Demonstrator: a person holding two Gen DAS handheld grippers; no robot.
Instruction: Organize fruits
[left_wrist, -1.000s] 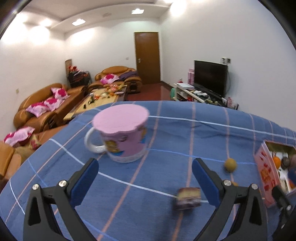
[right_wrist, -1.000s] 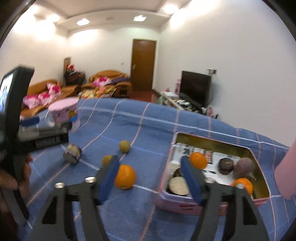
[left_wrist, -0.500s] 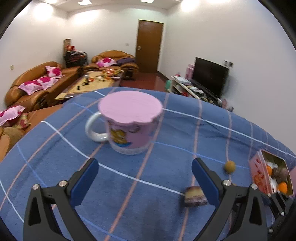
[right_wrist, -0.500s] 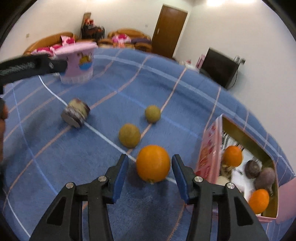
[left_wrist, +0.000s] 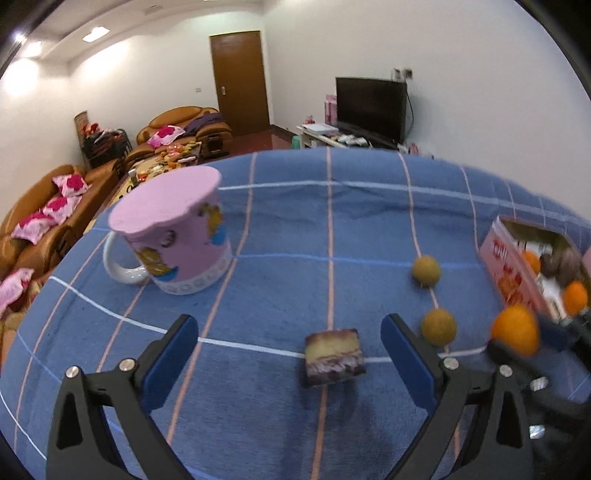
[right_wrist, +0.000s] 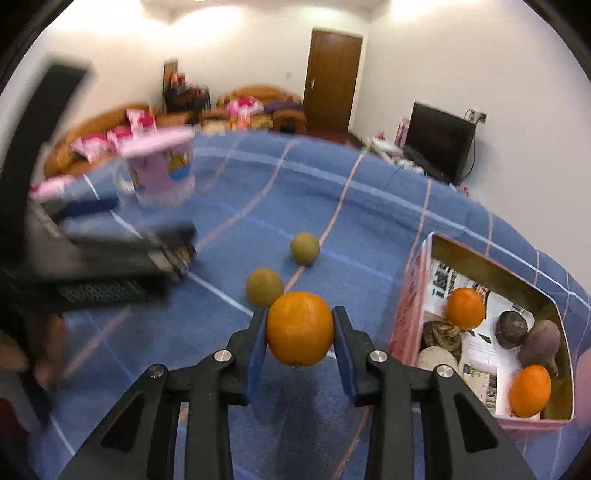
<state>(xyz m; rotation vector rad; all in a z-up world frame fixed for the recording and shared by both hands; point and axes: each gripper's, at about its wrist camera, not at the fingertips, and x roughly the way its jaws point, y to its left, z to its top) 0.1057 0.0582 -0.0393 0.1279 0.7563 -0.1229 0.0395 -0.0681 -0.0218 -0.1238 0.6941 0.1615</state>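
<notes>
My right gripper (right_wrist: 300, 328) is shut on an orange (right_wrist: 300, 328) and holds it a little above the blue cloth; the orange also shows in the left wrist view (left_wrist: 515, 329). Two small brown-green fruits (right_wrist: 265, 287) (right_wrist: 304, 248) lie just beyond it. A pink tin box (right_wrist: 410, 306) at the right holds two oranges (right_wrist: 464, 308) (right_wrist: 530, 390) and several dark fruits. My left gripper (left_wrist: 288, 358) is open and empty, above the cloth, with a cake slice (left_wrist: 333, 356) lying between its fingers.
A pink mug with a pink lid (left_wrist: 173, 229) stands at the far left of the blue checked tablecloth (left_wrist: 295, 221). The left gripper's body (right_wrist: 92, 258) is a blurred dark shape at the left of the right wrist view. Sofas and a TV stand beyond the table.
My right gripper has closed on the orange and lifted it off the cloth. My left gripper has moved right and nearer the cake slice, which now lies between its fingers.
</notes>
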